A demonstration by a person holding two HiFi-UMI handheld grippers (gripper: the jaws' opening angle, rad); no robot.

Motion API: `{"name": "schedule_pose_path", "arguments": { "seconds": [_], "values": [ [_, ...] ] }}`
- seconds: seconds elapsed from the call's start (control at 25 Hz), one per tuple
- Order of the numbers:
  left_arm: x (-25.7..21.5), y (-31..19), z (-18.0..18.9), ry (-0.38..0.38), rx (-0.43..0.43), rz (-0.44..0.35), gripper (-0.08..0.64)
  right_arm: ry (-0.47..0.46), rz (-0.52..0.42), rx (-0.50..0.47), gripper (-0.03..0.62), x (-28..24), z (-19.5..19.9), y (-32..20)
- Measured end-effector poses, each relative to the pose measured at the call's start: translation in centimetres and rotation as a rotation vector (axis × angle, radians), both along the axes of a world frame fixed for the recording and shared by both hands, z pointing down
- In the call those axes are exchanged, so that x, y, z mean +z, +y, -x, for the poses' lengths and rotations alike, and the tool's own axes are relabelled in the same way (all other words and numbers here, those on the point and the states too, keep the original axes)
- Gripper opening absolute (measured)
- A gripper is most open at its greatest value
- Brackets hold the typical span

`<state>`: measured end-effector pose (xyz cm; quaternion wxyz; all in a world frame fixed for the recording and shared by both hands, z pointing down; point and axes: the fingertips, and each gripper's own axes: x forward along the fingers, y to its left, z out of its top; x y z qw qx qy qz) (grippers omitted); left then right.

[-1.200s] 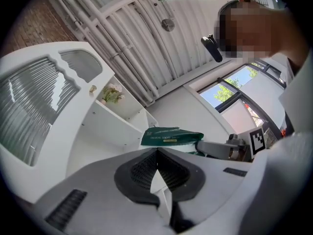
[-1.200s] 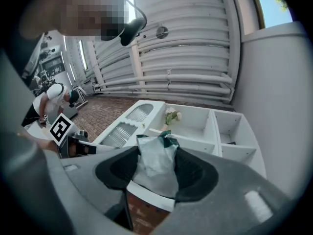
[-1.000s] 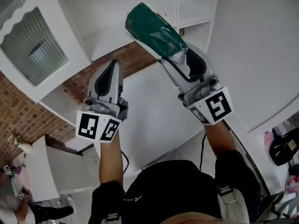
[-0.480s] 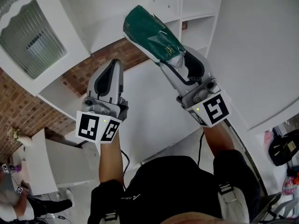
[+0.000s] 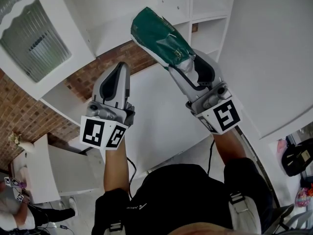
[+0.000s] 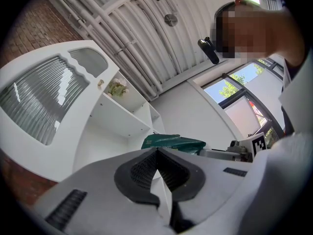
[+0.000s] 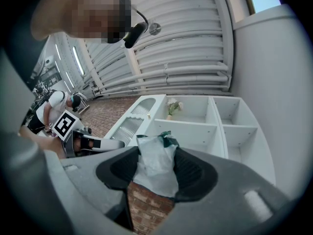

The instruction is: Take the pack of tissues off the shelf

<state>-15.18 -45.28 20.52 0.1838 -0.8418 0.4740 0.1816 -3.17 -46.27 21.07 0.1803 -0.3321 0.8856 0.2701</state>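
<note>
White shelving [image 5: 208,13] fills the top of the head view, with red brick [image 5: 98,77] beneath it and a ribbed-glass cabinet door [image 5: 34,43] swung out at the left. In front of all that, the right gripper [image 5: 182,62] is clamped on the pale crimped end of the green pack of tissues [image 5: 159,33]. The pack's whole body juts beyond the jaws, in the air and clear of every compartment. The left gripper [image 5: 119,68] hangs beside it with nothing in it. I'd say the pack is already off the shelf, and the job now is to carry it away cleanly. With a soft wrapper pinched only at one end, the squeeze wants to be steady and the travel smooth so that the long free end doesn't swing or slip out. The left gripper view shows its own jaws pressed tip to tip on nothing. It also catches the pack side-on, lying roughly level just past those tips. A small plant [image 6: 116,87] sits on an upper shelf, which the head view doesn't show. The right gripper view shows the wrapper's crumpled pale end bunched between the two dark pads [image 7: 193,173], a detail the other views can't give. It also looks square into the white compartments, none of them holding a pack as far as I can see, and picks out another person [image 7: 49,109] far off at the left.
</note>
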Motion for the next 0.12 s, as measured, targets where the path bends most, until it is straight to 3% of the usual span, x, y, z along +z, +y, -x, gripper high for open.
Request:
{"name": "schedule_pose_path", "arguments": {
  "seconds": [0.12],
  "values": [
    [0.03, 0.02, 0.11, 0.001, -0.002, -0.001, -0.002, 0.000, -0.001, 0.000, 0.224, 0.00, -0.01, 0.02]
  ]
}}
